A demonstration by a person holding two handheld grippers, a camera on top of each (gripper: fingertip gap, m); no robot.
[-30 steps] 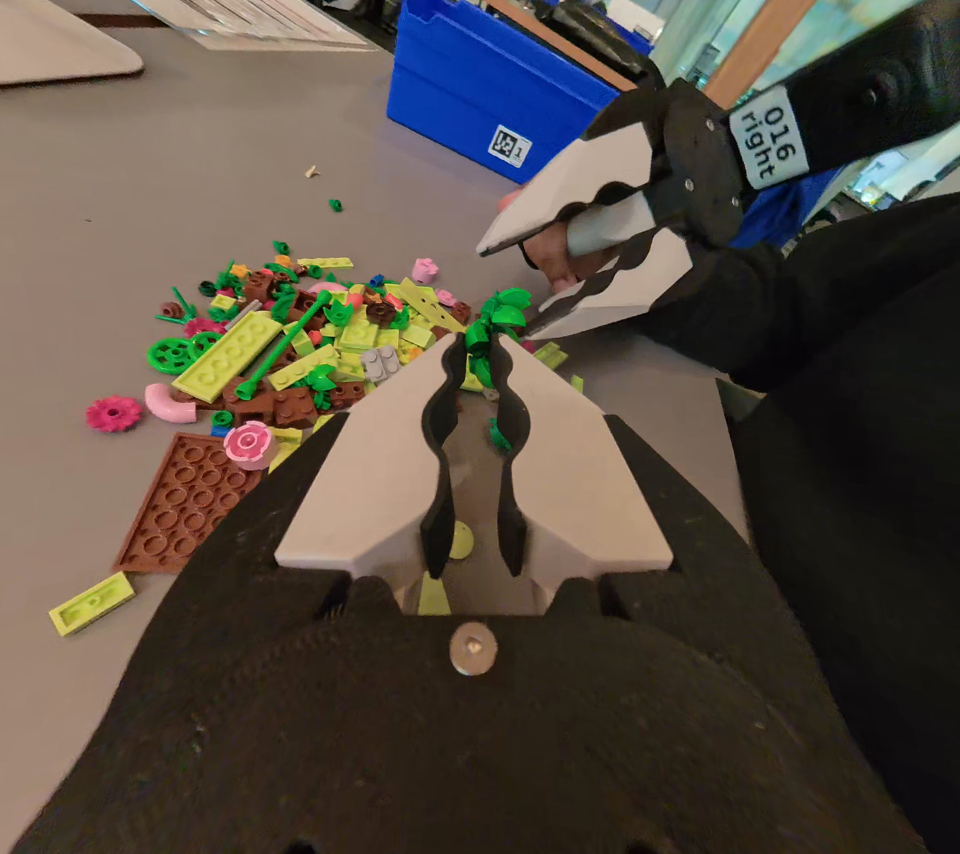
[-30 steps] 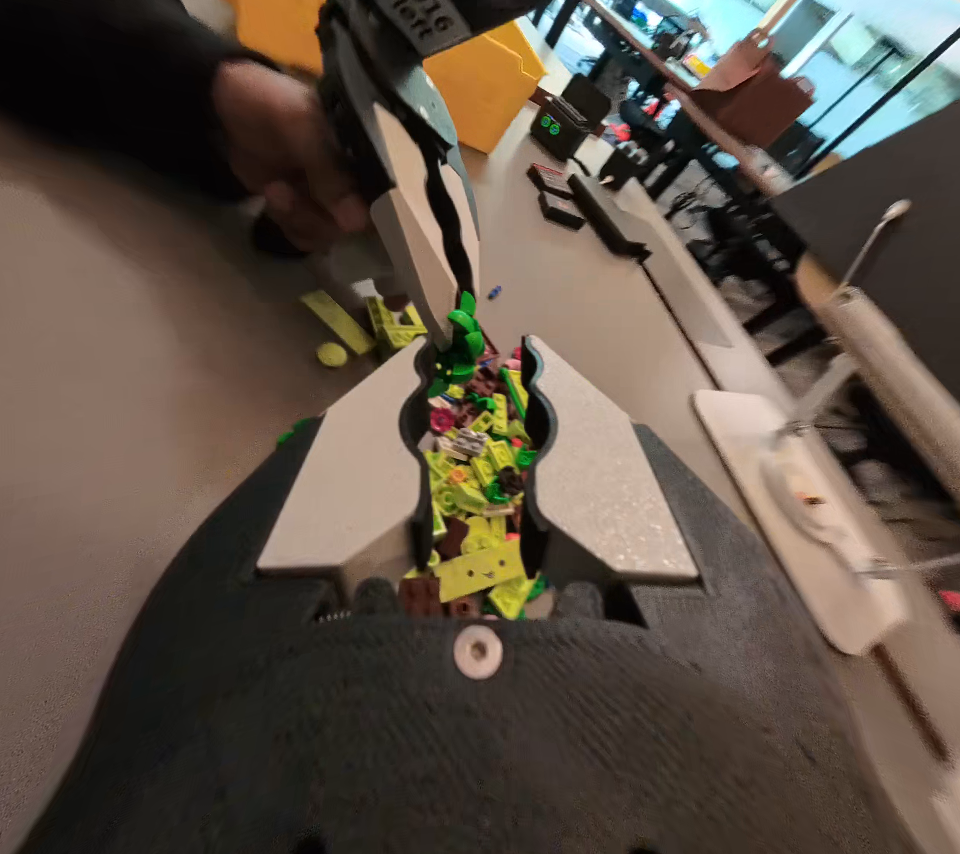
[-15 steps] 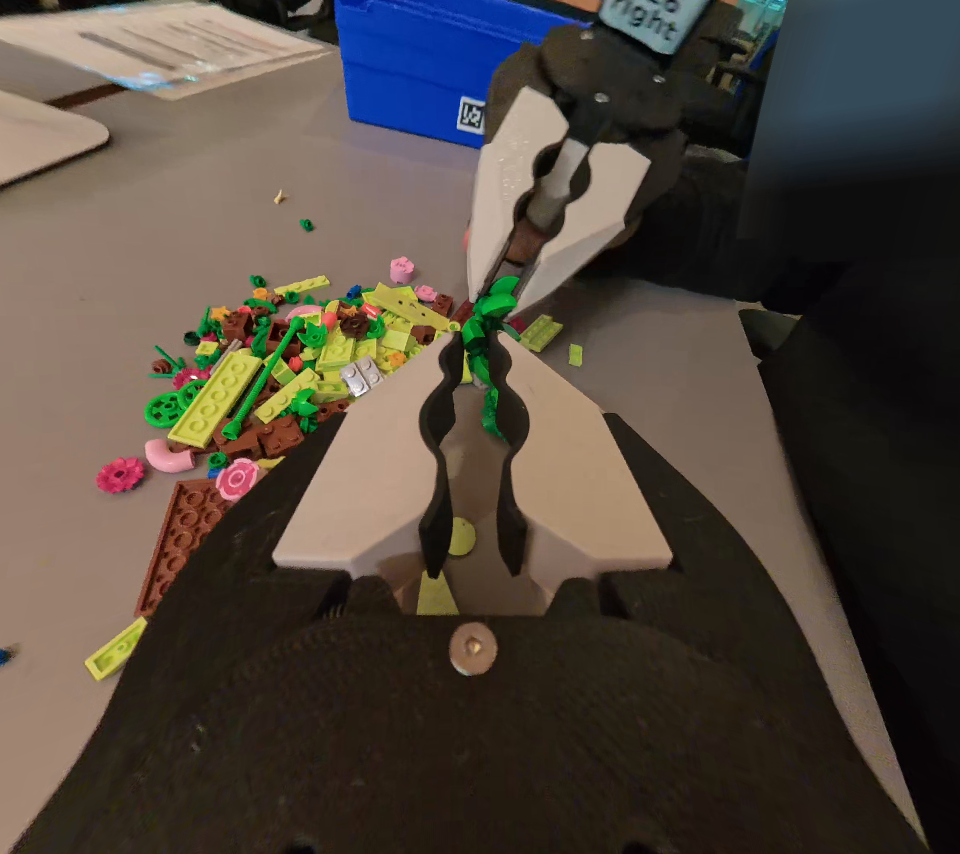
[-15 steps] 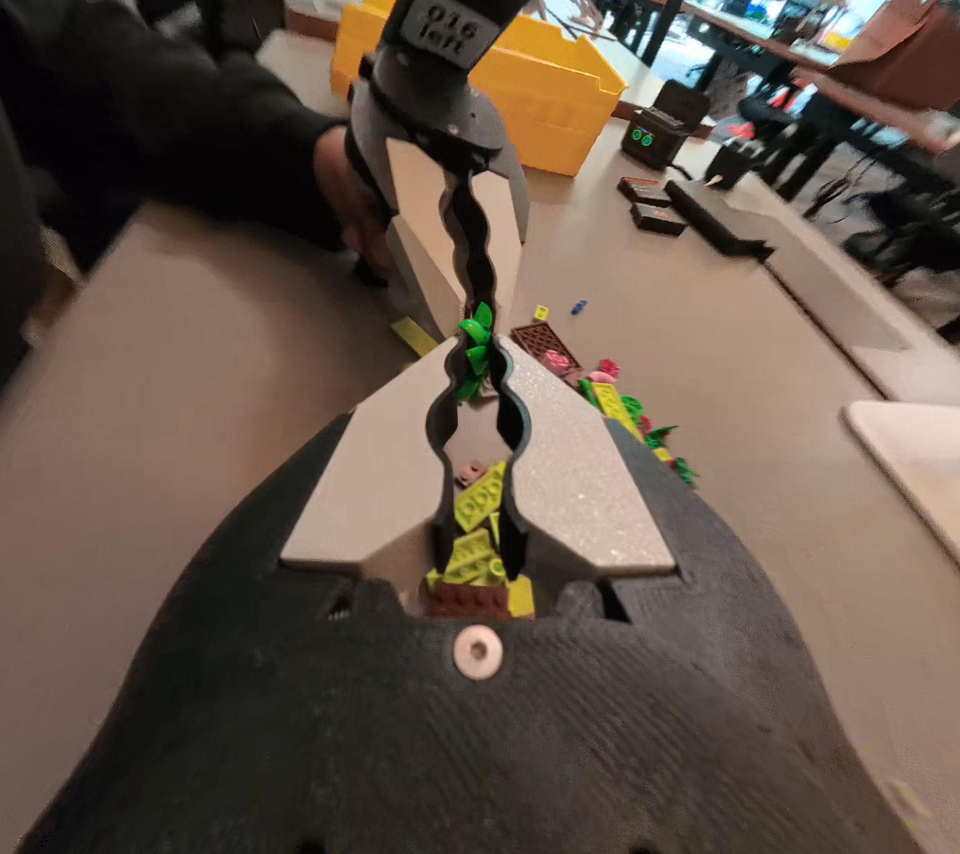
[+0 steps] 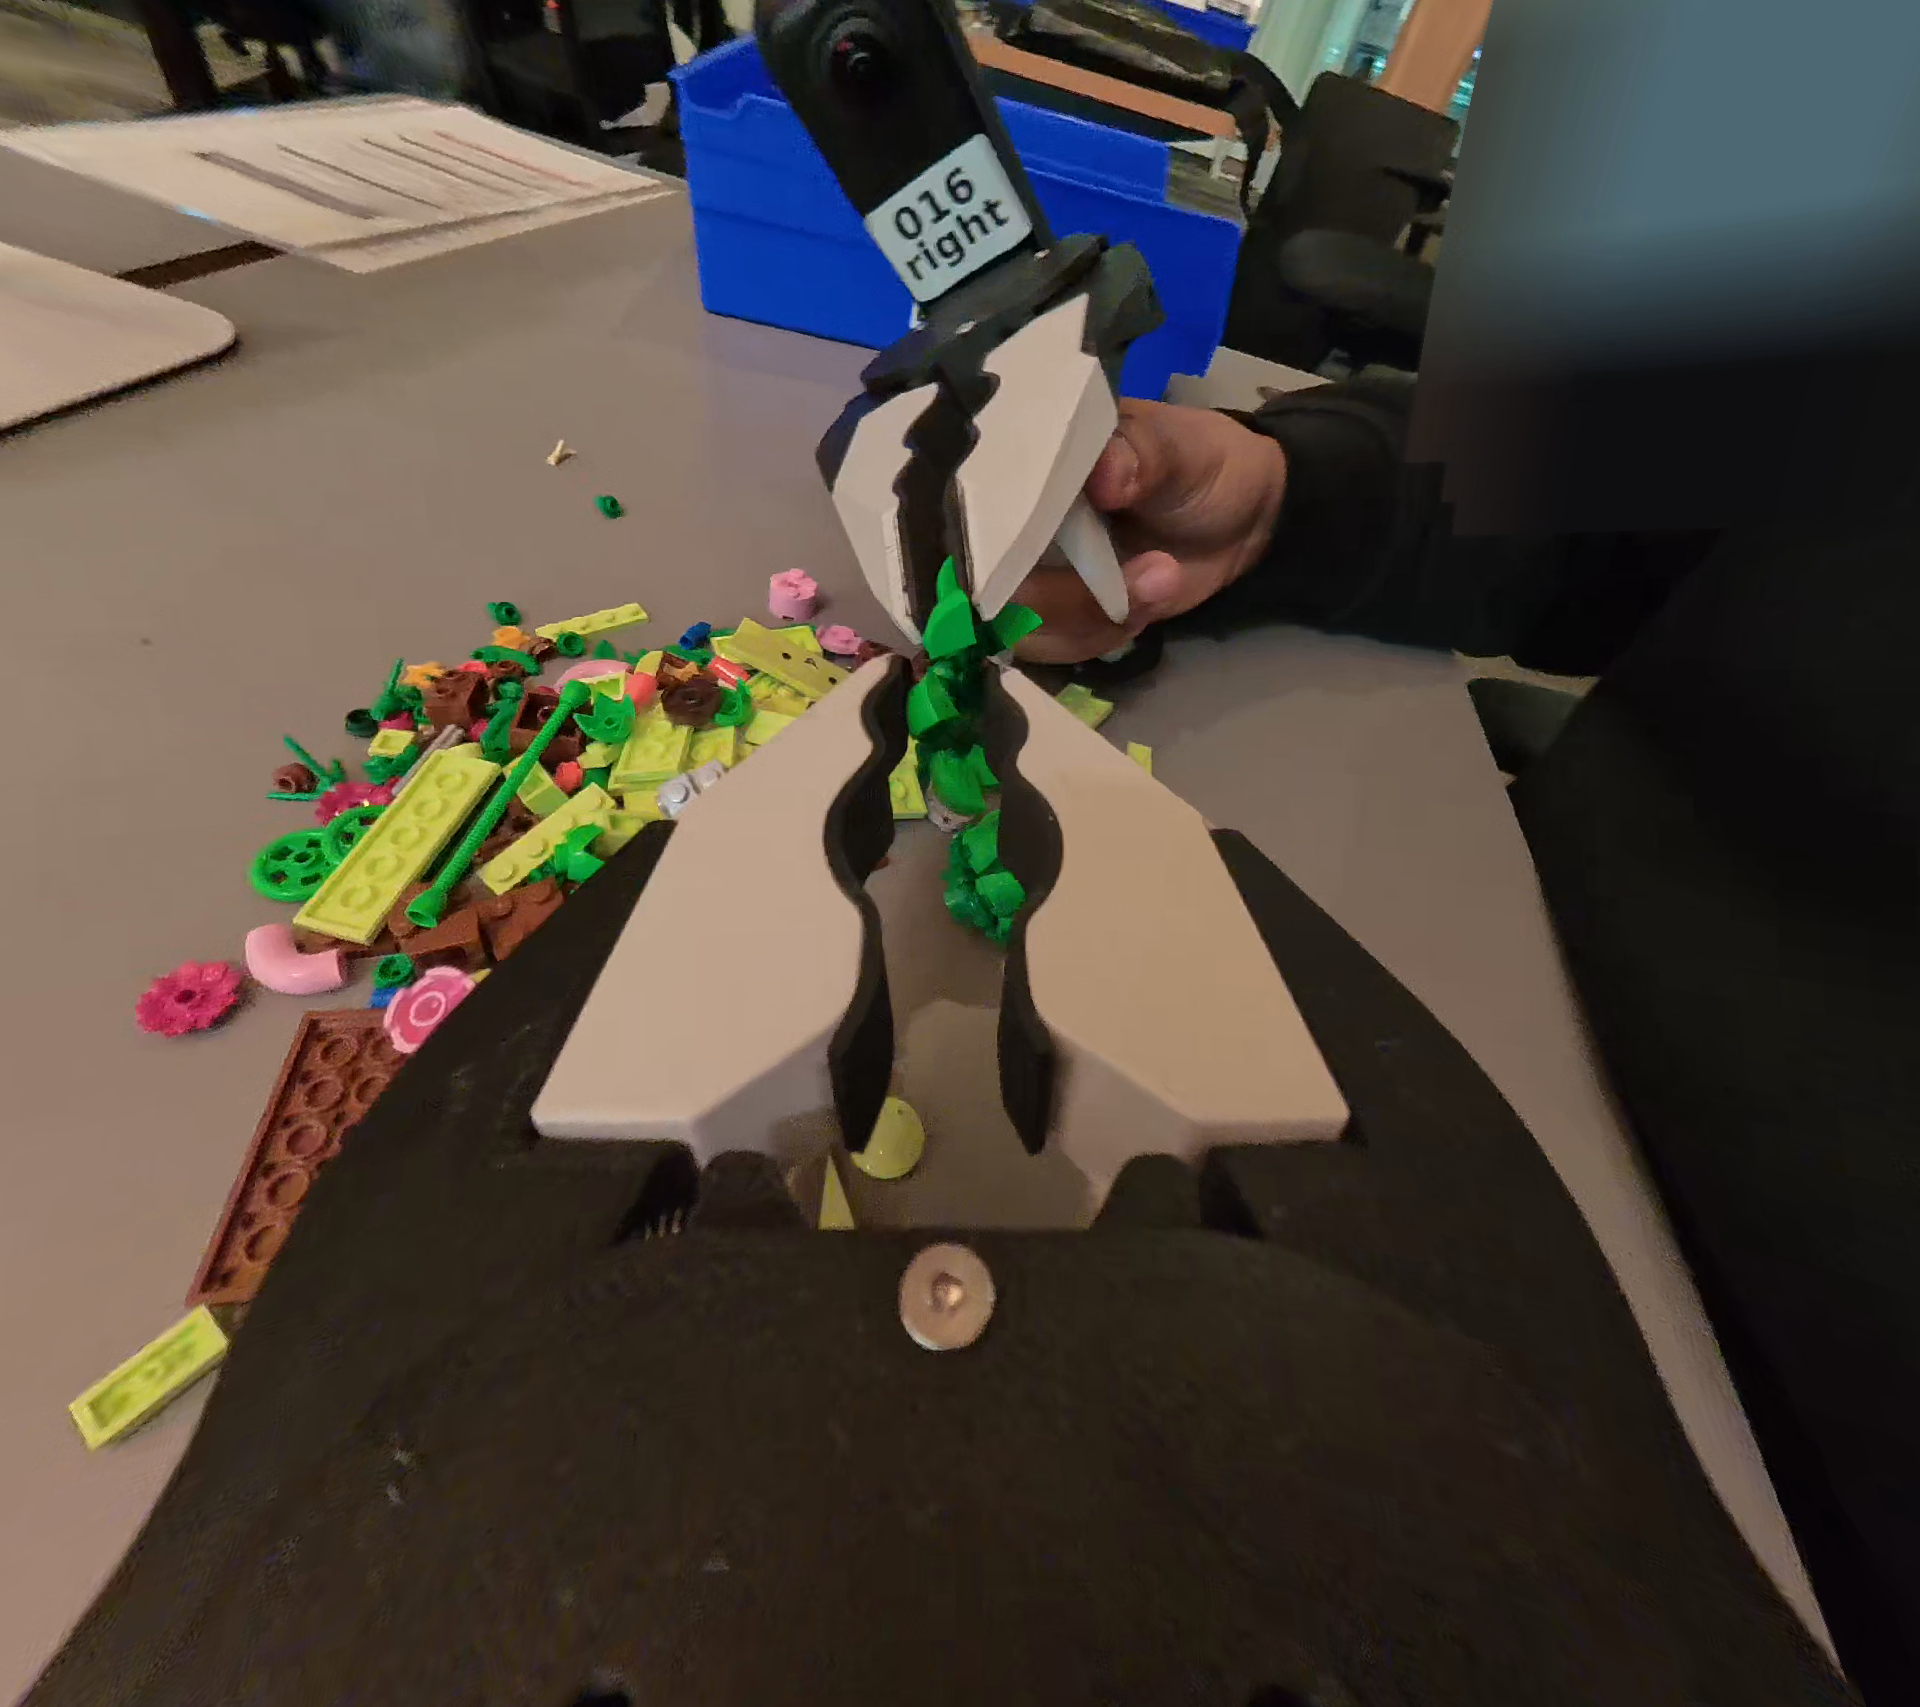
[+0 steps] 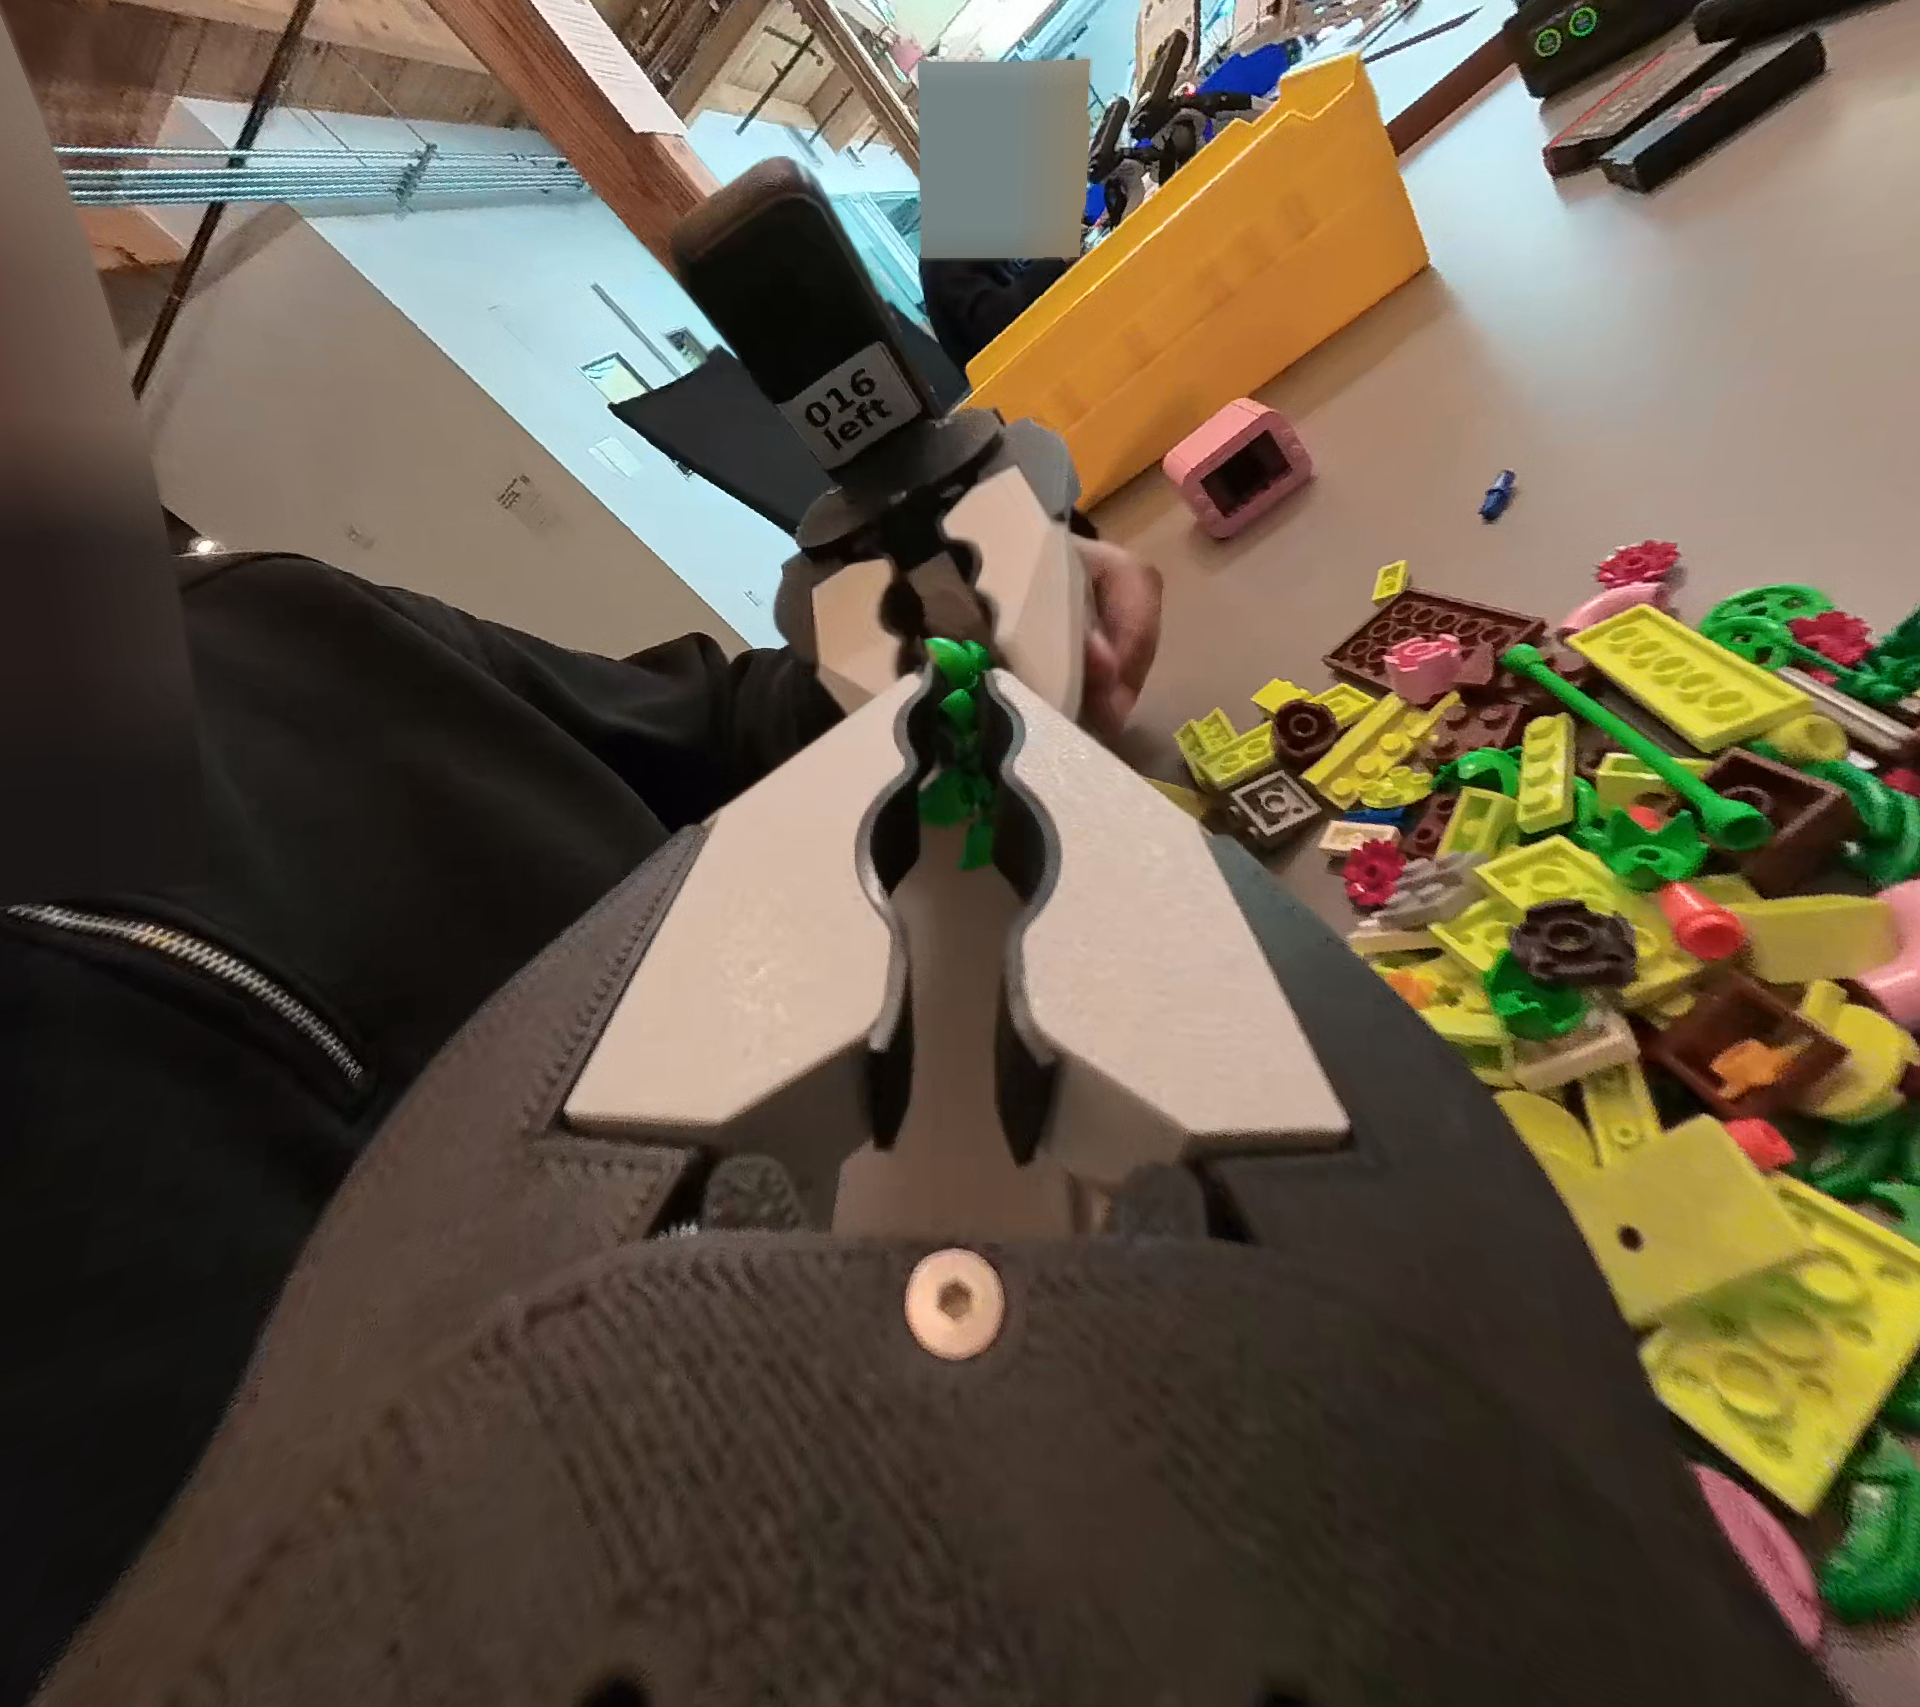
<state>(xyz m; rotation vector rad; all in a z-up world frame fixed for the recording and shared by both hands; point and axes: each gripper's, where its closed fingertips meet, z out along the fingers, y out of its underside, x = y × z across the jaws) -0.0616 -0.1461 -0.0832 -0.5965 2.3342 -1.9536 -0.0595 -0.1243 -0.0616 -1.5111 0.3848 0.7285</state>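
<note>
Brown plate (image 5: 301, 1148) partly hidden behind left hand-held gripper (image 5: 948, 681), yellow-green plate (image 6: 1756, 1366) perhaps blurred, cut by edge.

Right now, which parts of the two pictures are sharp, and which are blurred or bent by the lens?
Left wrist view: leafy stem and brick pile sharp; far room soft; a dark smear fills the right side; table edges bow. Right wrist view: the stem fairly sharp; nearest bricks at lower right blurred; yellow bin tilted; windows glare white.
</note>
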